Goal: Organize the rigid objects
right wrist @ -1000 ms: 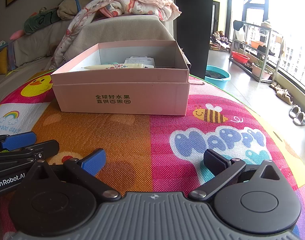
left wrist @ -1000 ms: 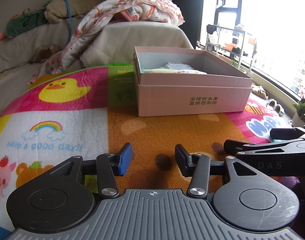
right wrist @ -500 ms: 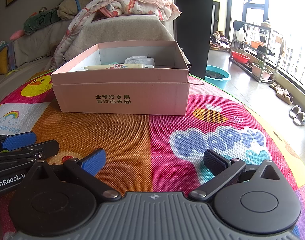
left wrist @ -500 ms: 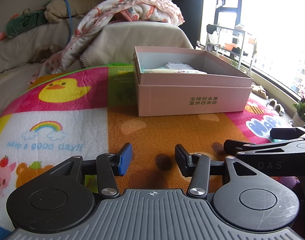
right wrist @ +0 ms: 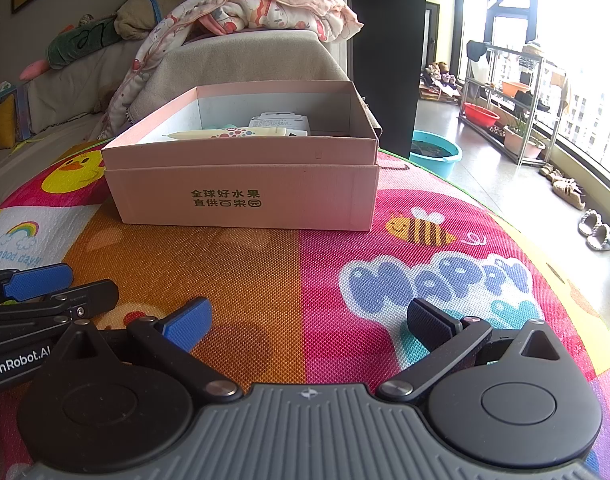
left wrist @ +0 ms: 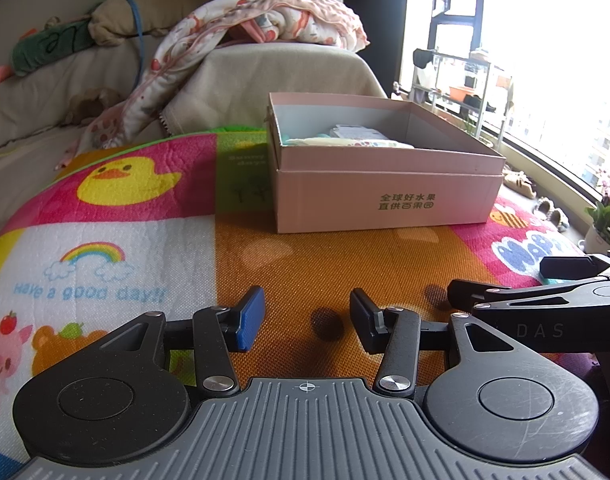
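Sitting on: a colourful play mat [right wrist: 305,280], with both grippers hovering low over it and angled down.
Box: a pink box [right wrist: 241,196] sat open near the far edge of the mat, well apart from both grippers, green lettering on the front.
In the box: a cream pen-ish thing [right wrist: 225,134] lay along the near side, with a white packet [right wrist: 279,122] behind it.
Left gripper [left wrist: 307,320]: jaws were partly apart, nothing between them, just orange mat.
Right gripper [right wrist: 309,322]: jaws were spread wide and empty too.
Side by side: each gripper poked into the other's view.
Behind: a sofa [right wrist: 241,60] with a blanket [right wrist: 273,8] dumped on top.
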`<control>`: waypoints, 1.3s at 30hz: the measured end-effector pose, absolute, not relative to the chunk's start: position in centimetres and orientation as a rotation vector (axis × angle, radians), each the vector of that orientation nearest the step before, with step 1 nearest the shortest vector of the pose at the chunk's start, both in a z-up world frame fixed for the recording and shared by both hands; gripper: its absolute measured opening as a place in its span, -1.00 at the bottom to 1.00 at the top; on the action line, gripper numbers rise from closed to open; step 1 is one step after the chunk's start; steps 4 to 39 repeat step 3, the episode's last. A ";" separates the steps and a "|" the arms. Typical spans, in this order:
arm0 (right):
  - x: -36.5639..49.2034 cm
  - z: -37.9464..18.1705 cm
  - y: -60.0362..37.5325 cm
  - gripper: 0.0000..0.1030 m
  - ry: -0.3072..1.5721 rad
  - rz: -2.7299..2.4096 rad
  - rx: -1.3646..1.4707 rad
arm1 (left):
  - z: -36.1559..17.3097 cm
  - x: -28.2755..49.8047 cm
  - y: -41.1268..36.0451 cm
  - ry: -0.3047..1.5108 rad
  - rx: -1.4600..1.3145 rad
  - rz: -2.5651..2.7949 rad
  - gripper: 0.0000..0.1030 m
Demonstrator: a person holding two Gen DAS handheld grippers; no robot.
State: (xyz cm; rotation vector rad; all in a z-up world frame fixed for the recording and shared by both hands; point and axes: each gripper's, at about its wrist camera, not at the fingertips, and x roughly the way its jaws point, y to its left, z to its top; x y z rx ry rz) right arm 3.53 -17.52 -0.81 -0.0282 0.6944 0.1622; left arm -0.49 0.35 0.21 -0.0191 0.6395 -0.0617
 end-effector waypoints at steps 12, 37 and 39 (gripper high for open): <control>3.5 -0.8 -17.5 1.00 0.695 0.162 -0.028 | 0.2 -0.5 0.4 0.640 -0.020 -0.062 0.01; 3.5 -0.8 -17.5 1.00 0.695 0.162 -0.028 | 0.2 -0.5 0.4 0.640 -0.020 -0.062 0.01; 3.5 -0.8 -17.5 1.00 0.695 0.162 -0.028 | 0.2 -0.5 0.4 0.640 -0.020 -0.062 0.01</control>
